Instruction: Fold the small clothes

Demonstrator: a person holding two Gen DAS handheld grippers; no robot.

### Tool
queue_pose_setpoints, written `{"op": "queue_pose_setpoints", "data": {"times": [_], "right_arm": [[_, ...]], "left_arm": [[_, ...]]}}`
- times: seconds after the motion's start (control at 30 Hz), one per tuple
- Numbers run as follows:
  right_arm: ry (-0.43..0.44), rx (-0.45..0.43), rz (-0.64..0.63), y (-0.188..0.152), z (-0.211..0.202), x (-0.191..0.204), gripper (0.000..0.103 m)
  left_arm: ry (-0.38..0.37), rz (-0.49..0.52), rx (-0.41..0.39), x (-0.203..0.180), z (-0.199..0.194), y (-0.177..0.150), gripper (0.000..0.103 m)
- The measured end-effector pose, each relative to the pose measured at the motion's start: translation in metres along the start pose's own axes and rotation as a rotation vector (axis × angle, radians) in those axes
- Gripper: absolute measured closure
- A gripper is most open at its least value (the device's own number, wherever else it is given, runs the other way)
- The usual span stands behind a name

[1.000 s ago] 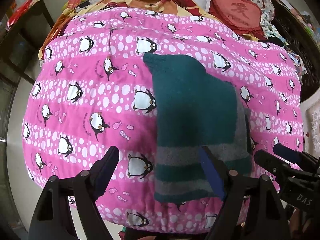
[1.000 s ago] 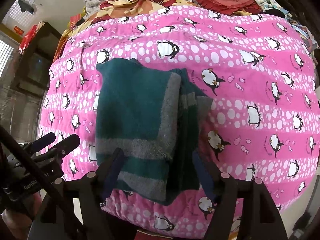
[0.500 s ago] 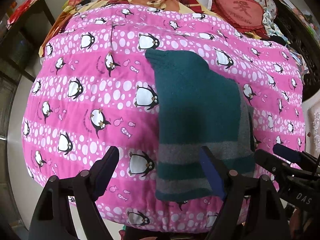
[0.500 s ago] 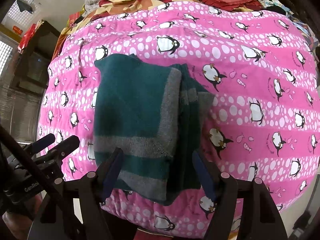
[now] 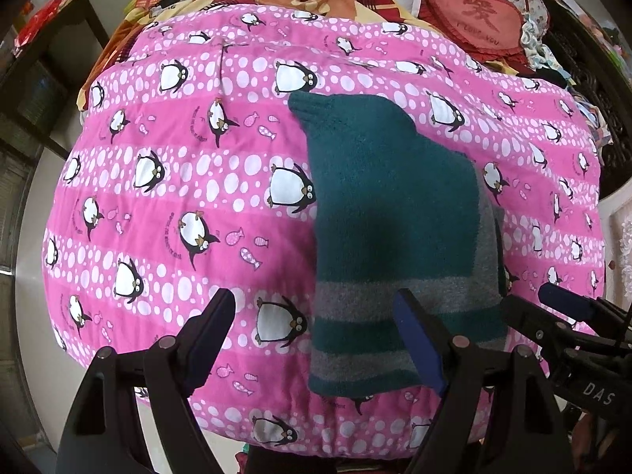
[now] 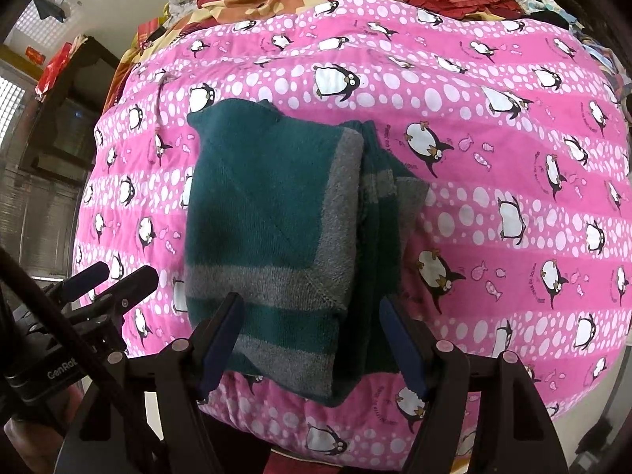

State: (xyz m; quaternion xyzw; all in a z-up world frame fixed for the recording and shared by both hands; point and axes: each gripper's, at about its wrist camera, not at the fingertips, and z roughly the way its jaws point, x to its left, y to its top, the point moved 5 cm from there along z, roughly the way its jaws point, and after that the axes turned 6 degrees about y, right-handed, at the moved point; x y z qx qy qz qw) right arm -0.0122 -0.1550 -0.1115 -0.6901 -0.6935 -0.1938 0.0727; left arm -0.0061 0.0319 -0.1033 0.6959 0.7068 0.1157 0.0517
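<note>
A: Where is the garment?

B: The dark teal knitted sweater with grey stripes [image 6: 272,237] lies on the pink quilted blanket printed with penguins and white dots [image 5: 177,197], near the blanket's front edge. It is already doubled into a compact rectangle; in the right wrist view a grey-edged panel lies folded over the top, and thicker layers bunch along its right side.

A: And the tongs?

B: The left gripper [image 5: 316,339] has its jaws spread wide and holds nothing; one finger sits over the pink blanket, the other over the sweater's striped hem. The right gripper [image 6: 312,343] is also spread apart and empty, straddling the near hem. Whether either touches the cloth, I cannot tell.

A: So which step is this?

B: I judge it a pause between folds, or a check of the result. The bundle looks nearly done.

A: What would the next move need?

B: If another fold is wanted, each gripper should pinch all layers at a near corner of the hem and carry it toward the far edge. The thick right side may slip out unless it is caught whole.
</note>
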Motion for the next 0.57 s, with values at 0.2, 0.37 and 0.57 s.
{"op": "queue_pose_setpoints", "data": {"times": [0.2,0.37,0.57], "right_arm": [[0.003,0.007,0.001,-0.0005,0.0023,0.0005,0.028],[0.003,0.012,0.000,-0.0007,0.0043,-0.0007,0.028],[0.006,0.019,0.004,-0.0013,0.0068,-0.0029,0.028]], "left_arm": [[0.005,0.009,-0.014,0.0001,-0.0011,0.0018,0.022],[0.015,0.038,-0.052,-0.0032,-0.0042,0.0026,0.022],[-0.004,0.021,-0.023,-0.0027,0.0003,0.0030,0.022]]}}
